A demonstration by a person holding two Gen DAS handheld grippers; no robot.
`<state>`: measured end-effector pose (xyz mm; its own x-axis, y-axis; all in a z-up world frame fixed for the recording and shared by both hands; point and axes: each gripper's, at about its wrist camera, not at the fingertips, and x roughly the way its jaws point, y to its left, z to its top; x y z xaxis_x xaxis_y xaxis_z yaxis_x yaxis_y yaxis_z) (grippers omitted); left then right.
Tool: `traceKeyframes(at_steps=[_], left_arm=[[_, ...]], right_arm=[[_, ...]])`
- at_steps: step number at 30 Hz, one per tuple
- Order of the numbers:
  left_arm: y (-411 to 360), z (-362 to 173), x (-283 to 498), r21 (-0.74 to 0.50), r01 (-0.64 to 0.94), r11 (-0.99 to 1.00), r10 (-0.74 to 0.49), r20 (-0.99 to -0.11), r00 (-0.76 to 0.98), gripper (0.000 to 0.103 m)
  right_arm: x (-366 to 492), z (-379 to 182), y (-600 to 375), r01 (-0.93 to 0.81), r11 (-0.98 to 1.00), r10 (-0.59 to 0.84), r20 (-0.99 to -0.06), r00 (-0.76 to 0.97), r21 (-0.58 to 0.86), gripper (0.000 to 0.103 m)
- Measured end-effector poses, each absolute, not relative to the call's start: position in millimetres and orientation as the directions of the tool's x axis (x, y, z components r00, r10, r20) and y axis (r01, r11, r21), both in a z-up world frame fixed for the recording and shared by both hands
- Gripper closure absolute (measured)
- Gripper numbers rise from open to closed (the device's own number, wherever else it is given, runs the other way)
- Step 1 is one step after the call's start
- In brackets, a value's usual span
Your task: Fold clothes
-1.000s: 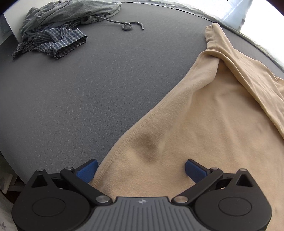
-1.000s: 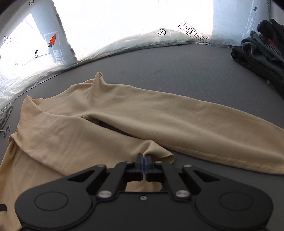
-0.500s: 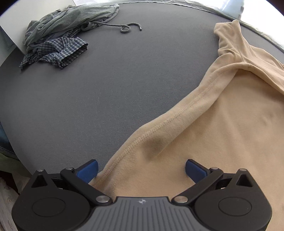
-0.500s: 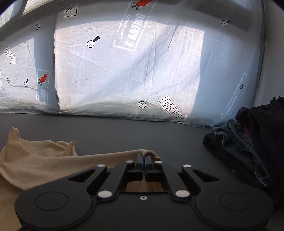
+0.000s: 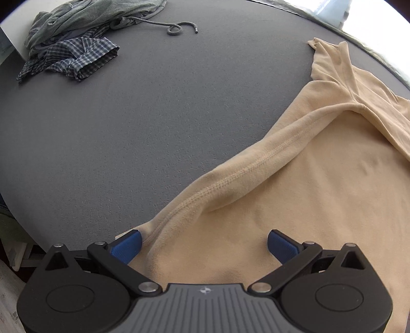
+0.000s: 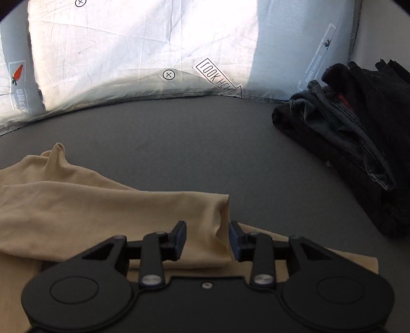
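Beige top (image 5: 294, 199) under my blue-padded left fingers (image 5: 126, 246), plain, on a dark grey mat (image 5: 153, 115). Blue-and-white checked shirt (image 5: 74, 59) under a grey hoodie (image 5: 94, 12). By my right: black and dark denim pile (image 6: 358, 133), pale printed sheet (image 6: 141, 46) with orange carrots.

Free room: wide bare mat mid-frame in both views.
We see open grey mat (image 5: 159, 123) across centre & left of left wrist view; obstacles there: grey/plaid clothes heap (image 5: 77, 43) w/ loose cord (image 5: 176, 28) upper left, tan shirt (image 5: 307, 192) filling lower right. Right wrist view: clear strip mid-frame, dark clothes pile (image 6: 358, 143) blocks right edge, white sheet (image 6: 143, 51) walls off top.
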<state>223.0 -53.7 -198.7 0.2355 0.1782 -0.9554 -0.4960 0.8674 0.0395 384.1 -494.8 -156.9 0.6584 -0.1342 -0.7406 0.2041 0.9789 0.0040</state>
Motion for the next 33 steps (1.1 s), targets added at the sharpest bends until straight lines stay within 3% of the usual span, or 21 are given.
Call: traceKeyframes(at_steps=[6,18,25,33], left_arm=[[-51.3,-198.2,218.5,-0.002,-0.44,0.898,0.138,-0.948,0.287,0.0],[-9.8,-164.0,185.1,-0.183,-0.177,0.967,-0.078,-0.876,0.476,0.0],[48.4,-151.4,166.7,-0.19,-0.104,0.976,-0.114,-0.86,0.498,0.0],[116.7,-161.5,156.1,-0.196,-0.086,0.977,-0.136,-0.877,0.46,0.0]], right_arm=[[348.5,-140.2,-460.4,0.197,0.975,-0.062,-0.738,0.672,0.097,0.065],[270.7,-141.2,-324.2,0.089,0.947,0.186,-0.75,0.634,0.31,0.07],[239.3,-144.2,-244.2,0.053,0.898,0.32,-0.732,0.602,0.437,0.082],[216.6,-144.9,-154.3,0.01,0.859,0.415,-0.708,0.571,0.512,0.08]])
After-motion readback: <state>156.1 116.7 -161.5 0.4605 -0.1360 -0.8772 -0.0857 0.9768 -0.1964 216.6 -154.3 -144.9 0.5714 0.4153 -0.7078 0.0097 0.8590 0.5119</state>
